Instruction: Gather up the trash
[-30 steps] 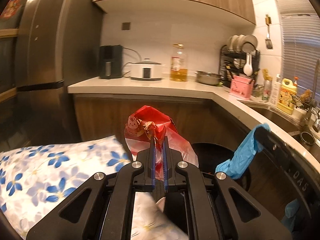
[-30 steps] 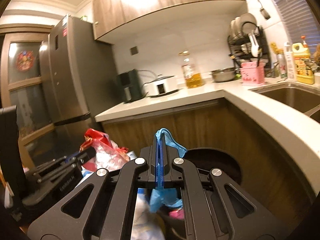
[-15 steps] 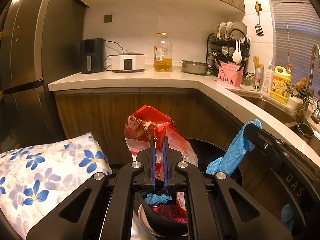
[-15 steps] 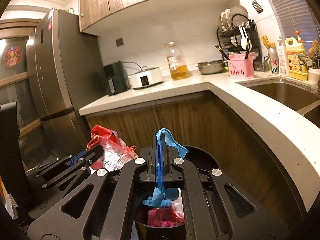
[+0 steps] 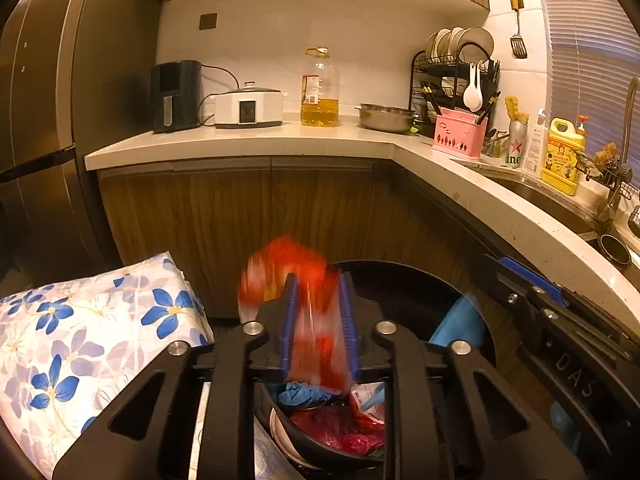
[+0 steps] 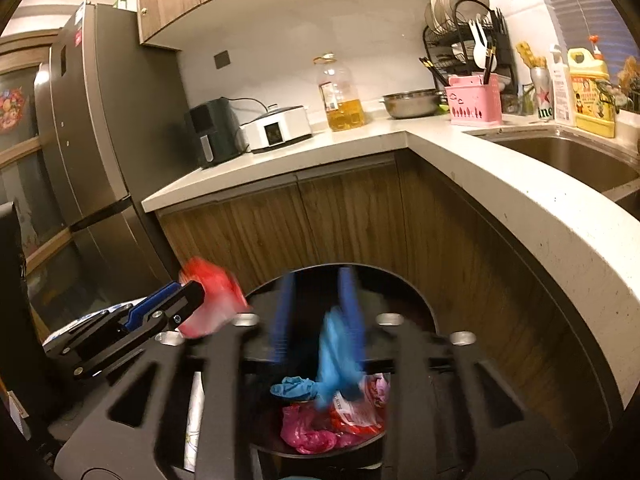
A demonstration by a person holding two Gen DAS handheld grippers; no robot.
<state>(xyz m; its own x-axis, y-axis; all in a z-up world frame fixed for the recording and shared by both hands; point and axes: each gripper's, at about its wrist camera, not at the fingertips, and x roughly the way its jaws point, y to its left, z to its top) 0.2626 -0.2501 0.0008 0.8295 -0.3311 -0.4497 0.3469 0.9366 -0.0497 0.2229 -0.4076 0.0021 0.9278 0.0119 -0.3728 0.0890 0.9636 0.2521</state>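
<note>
- The left gripper has its jaws spread apart; a red-and-clear plastic bag shows between the blue pads as a motion-blurred streak, so it looks loose rather than pinched.
- The right gripper is also blurred, with its jaws standing apart; a blue glove hangs beside its right-hand pad, and I cannot tell whether it touches that pad or is already free.
- Directly below both grippers sits the black round trash bin, open at the top.
- Inside the bin there already lie a second crumpled blue glove, a pink plastic bag and a red-and-white printed wrapper, so part of the collecting is done.
- Judged from this, the step in hand is the release: both pieces of trash are over the bin mouth and seem about to land in it, neither yet resting among the rest.
- Left of the bin, in the left wrist view, is a white cushion with blue flowers; it does not look like trash.
- Farther off, the L-shaped countertop carries an oil bottle, a rice cooker and a dish rack; no loose trash shows there.
- What else is left to collect cannot be told from these views.
</note>
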